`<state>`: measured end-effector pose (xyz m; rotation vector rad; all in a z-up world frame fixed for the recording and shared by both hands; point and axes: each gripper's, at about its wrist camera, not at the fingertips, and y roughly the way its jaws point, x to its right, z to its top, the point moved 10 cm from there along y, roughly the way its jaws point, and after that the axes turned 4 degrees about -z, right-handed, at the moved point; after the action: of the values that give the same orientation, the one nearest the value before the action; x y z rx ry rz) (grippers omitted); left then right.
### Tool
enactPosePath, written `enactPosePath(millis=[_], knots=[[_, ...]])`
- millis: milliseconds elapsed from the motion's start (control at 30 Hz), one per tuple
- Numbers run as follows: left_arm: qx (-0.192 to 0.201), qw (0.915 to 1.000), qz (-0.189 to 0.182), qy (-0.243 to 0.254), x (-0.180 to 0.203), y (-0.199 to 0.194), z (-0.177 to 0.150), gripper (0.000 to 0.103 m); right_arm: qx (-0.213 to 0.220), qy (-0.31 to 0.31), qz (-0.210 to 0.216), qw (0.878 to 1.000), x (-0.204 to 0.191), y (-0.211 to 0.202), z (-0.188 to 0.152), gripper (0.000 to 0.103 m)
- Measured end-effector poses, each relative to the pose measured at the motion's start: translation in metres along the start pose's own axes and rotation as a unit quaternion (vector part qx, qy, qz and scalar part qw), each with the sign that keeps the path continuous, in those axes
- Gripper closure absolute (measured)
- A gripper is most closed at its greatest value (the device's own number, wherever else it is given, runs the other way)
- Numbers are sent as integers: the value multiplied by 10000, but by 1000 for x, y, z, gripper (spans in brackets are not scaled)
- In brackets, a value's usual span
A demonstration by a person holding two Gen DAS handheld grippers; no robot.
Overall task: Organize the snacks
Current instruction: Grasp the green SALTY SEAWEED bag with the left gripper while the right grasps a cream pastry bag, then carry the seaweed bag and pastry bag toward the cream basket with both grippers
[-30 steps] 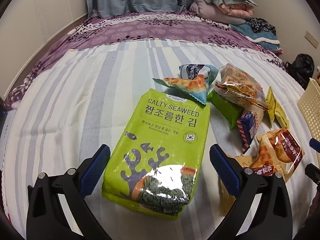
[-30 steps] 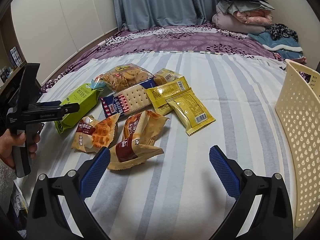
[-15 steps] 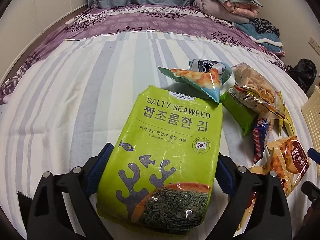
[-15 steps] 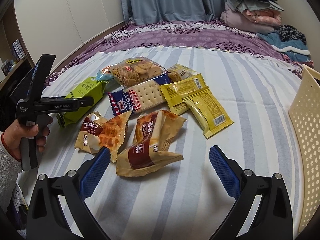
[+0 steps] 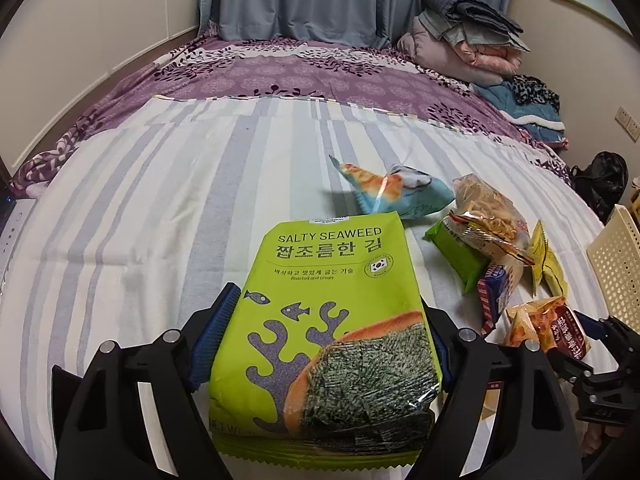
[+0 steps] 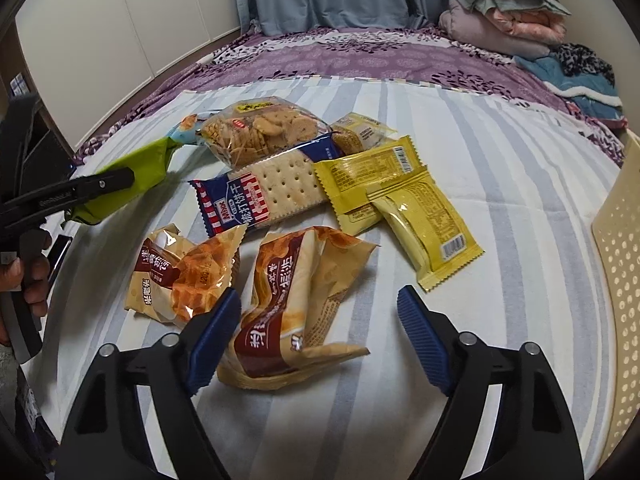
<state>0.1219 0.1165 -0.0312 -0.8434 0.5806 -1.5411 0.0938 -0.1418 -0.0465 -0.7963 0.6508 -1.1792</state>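
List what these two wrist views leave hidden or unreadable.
- Seaweed bag, left wrist view: bottom print cut off after "NET W" by the left gripper and the frame edge.
- Basket, right wrist view: only one perforated wall shows; its inside is cut by the frame edge.
- Brown pastry packet between the open right gripper: crumpled, label partly unreadable.

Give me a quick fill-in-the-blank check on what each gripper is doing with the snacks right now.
1. The left gripper is shut on the green ____ pack.
2. The right gripper has its jaws ____, with a brown waffle packet lying between them.
3. The cream basket stands at the ____ edge of the right wrist view.

Missing words: seaweed; open; right
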Motion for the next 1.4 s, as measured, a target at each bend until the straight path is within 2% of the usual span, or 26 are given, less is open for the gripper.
enactPosePath(millis=[167,200,433,567,733,1133,1400], knots=[[-2,10000,-3,48,6,-6,-7,22,-139,-230,-27,9996,-9,13,0,36],[-25,10000,8,45,5,-5,-9,22,-176,-233,2,9996,-11,15,-1,42],[-286,9996,81,-8,1,12,-25,22,-20,-185,85,9998,-10,6,-3,54],[-429,9990,135,-45,-1,26,-33,22,106,-65,111,9999,-4,-5,-5,55],[-332,9992,200,-82,0,23,-30,22,305,80,148,9994,4,-25,-3,55],[252,9992,295,62,18,-28,-5,23,873,361,253,9952,25,-77,9,55],[523,9977,126,414,63,-60,11,23,1291,690,108,9892,60,-112,16,55]])
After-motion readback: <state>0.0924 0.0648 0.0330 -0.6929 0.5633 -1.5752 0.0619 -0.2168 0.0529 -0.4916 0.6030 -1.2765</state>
